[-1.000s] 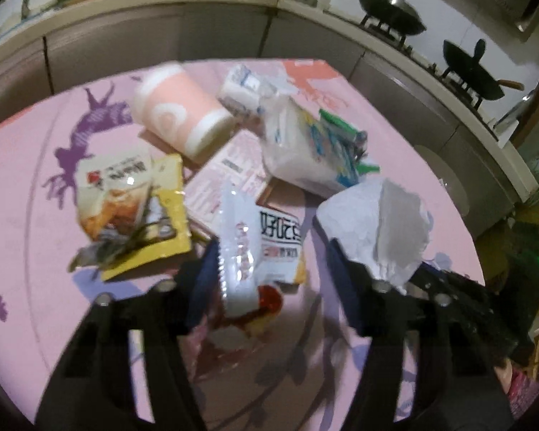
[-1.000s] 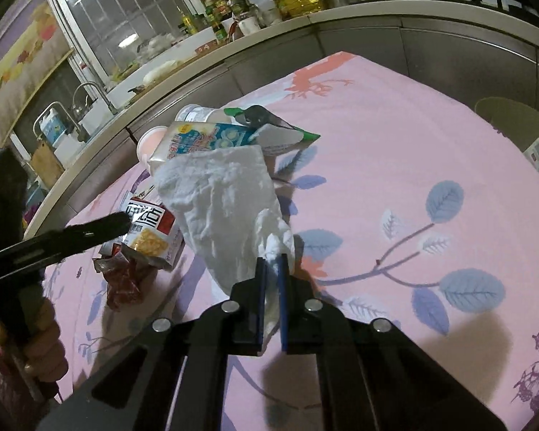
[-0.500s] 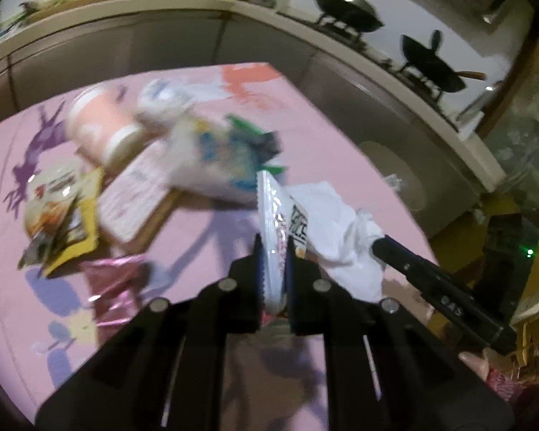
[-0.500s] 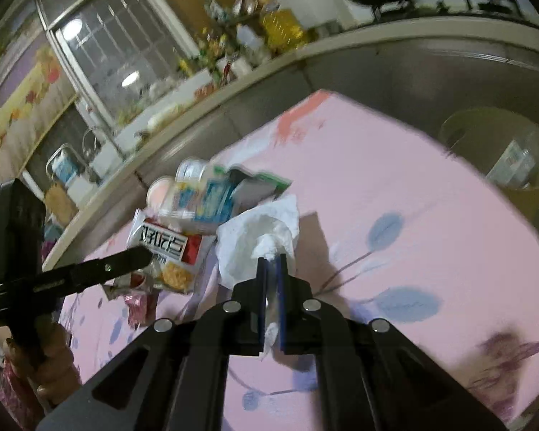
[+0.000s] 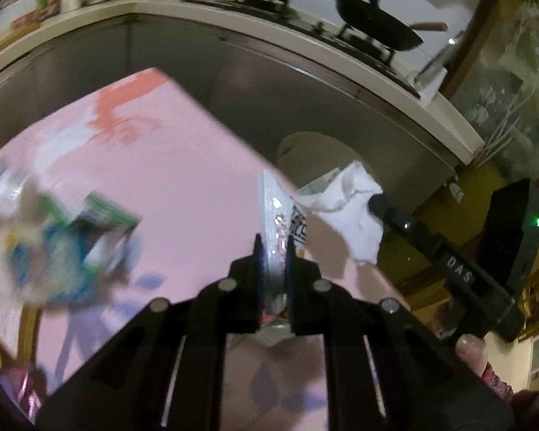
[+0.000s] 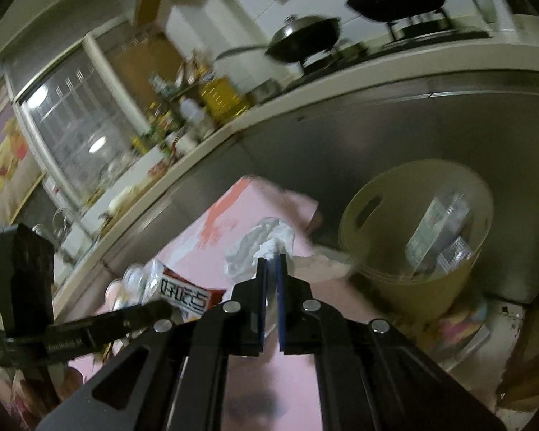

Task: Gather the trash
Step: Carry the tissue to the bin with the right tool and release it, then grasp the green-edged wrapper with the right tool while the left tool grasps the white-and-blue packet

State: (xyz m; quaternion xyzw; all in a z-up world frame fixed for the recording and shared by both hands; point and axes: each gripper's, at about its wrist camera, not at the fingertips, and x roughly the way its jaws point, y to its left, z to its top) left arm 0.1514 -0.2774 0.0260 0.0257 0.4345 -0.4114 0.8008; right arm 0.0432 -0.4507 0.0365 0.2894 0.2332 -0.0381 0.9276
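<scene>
My left gripper (image 5: 273, 248) is shut on a snack packet (image 5: 271, 208) with clear plastic and black lettering, held above the pink table's far edge. The packet also shows in the right wrist view (image 6: 187, 292). My right gripper (image 6: 271, 265) is shut on a crumpled white tissue (image 6: 258, 242), which also shows in the left wrist view (image 5: 352, 212). Both are lifted near the table corner. A beige round bin (image 6: 420, 276) stands on the floor past the table edge, with wrappers inside; its rim shows in the left wrist view (image 5: 305, 143).
More trash lies blurred on the pink tablecloth (image 5: 169, 179) at the left: a blue and green packet (image 5: 72, 248) and a pink foil wrapper (image 5: 25, 388). A steel counter (image 6: 395, 122) with woks on a stove runs behind the bin.
Both grippers have swung right toward the table's far corner and the bin, carrying the snack packet and the tissue. The trash pile has slid left in view.
</scene>
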